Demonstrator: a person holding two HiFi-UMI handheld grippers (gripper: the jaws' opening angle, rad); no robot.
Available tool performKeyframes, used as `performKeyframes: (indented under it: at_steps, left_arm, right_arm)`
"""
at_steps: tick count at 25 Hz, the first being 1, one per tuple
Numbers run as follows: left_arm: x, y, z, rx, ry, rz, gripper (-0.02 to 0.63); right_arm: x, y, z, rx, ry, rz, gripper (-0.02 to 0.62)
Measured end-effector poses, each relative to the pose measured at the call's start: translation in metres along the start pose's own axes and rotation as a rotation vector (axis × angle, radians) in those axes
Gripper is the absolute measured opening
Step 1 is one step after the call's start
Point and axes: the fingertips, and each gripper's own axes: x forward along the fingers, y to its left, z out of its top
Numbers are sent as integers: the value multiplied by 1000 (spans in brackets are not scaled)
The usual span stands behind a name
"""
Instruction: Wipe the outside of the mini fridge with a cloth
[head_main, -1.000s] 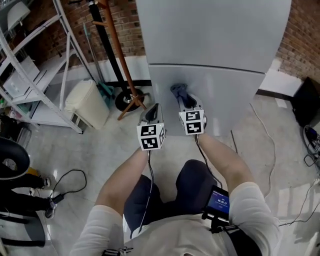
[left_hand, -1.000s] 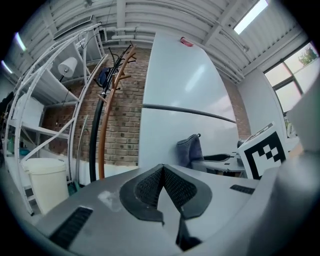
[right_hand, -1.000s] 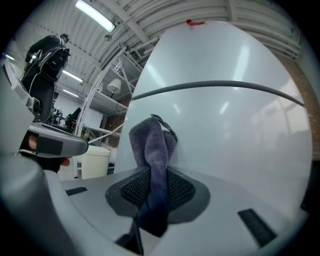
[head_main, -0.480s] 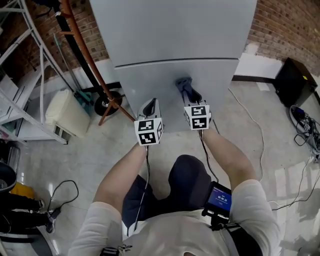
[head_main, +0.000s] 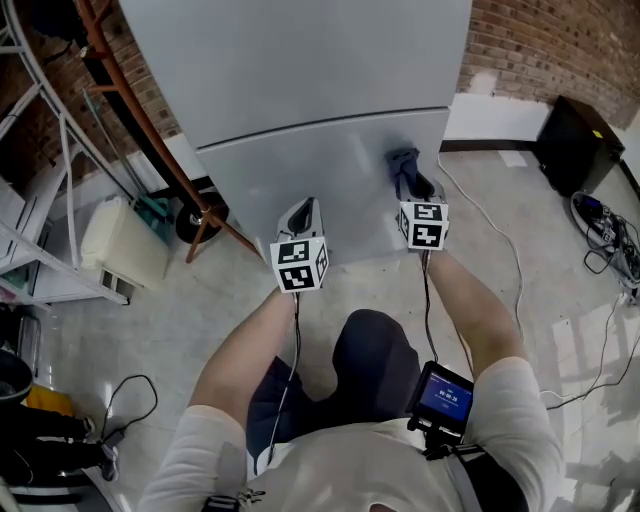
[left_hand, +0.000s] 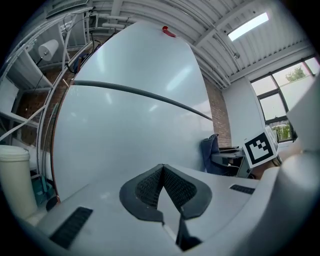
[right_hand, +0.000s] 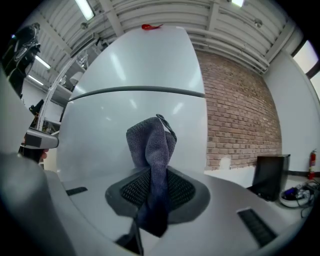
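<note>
Presently the right gripper (head_main: 408, 188) is clamped on a dark blue-grey cloth (right_hand: 151, 145). The cloth's bunched end projects beyond the jaws toward the lower door of the mini fridge (head_main: 300, 80), close to that door's right edge. The head view suggests the cloth is at the panel, but contact cannot be confirmed. The left gripper (left_hand: 162, 175) has its jaws closed together with nothing between them. It sits near the lower left of the same door, well apart from the cloth.

The step in hand is judged to be a wiping pass over the lower door.
1. Press only the cloth, not the jaws, against the panel.
2. Overlap strokes up to the door seam (head_main: 330, 122).
3. Hold the left gripper off the wiped area.
</note>
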Motion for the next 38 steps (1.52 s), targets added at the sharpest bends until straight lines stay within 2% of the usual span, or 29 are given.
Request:
performKeyframes:
  at_steps: [3, 7, 12, 15, 24, 31, 38]
  left_arm:
    - [6, -11, -4, -2, 6, -11, 3]
    - [13, -22, -7, -8, 11, -24, 3]
    - [13, -20, -9, -11, 12, -15, 3]
    - [6, -11, -9, -13, 9, 2, 3]
    - [-31, 36, -16, -37, -3, 70, 3]
    - [-74, 96, -34, -68, 11, 181, 3]
    - [-129, 155, -57, -76, 41, 287, 3]
  right_arm:
    - [-1, -27, -11, 19, 21, -42, 86]
    - [0, -43, -19, 22, 31, -53, 86]
    - [-1, -41, -18, 31, 25, -48, 86]
    - [-7, -24, -10, 27, 1, -21, 86]
    - [-11, 102, 2, -28, -35, 199, 86]
    - [-10, 217, -7, -71, -17, 388, 86]
    - [-3, 313, -25, -106, 5, 506, 86]
